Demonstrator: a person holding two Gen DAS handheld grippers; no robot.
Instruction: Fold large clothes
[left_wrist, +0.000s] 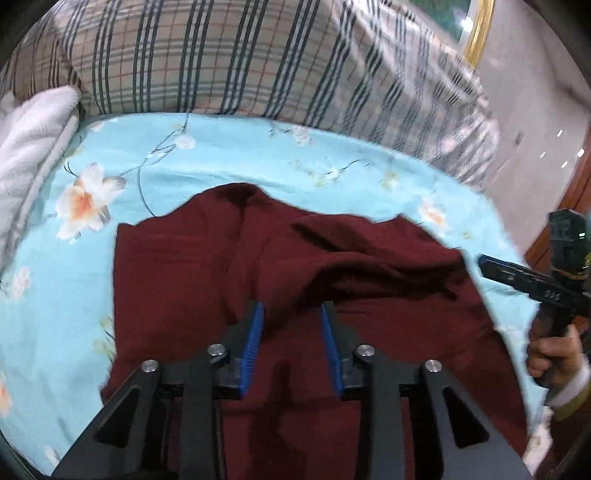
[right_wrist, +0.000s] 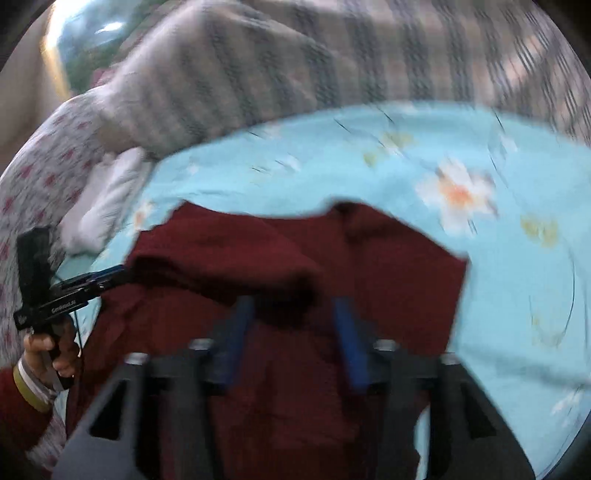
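A dark red garment (left_wrist: 207, 266) lies partly folded and rumpled on a light blue floral bedsheet (left_wrist: 229, 155). My left gripper (left_wrist: 292, 314) hovers over its near middle with blue pads apart, open and empty. The right gripper (left_wrist: 491, 264) shows at the garment's right edge in the left wrist view. In the blurred right wrist view the garment (right_wrist: 399, 266) lies below my right gripper (right_wrist: 293, 306), which is open and empty. The left gripper (right_wrist: 114, 275) shows there at the garment's left edge.
A plaid quilt (left_wrist: 221, 55) is heaped along the far side of the bed. A white fluffy blanket (left_wrist: 33, 136) lies at the left. A gold-framed mirror (left_wrist: 478, 29) and a wooden edge (left_wrist: 576, 192) are at the right. A pink-patterned fabric (right_wrist: 40, 166) lies left in the right wrist view.
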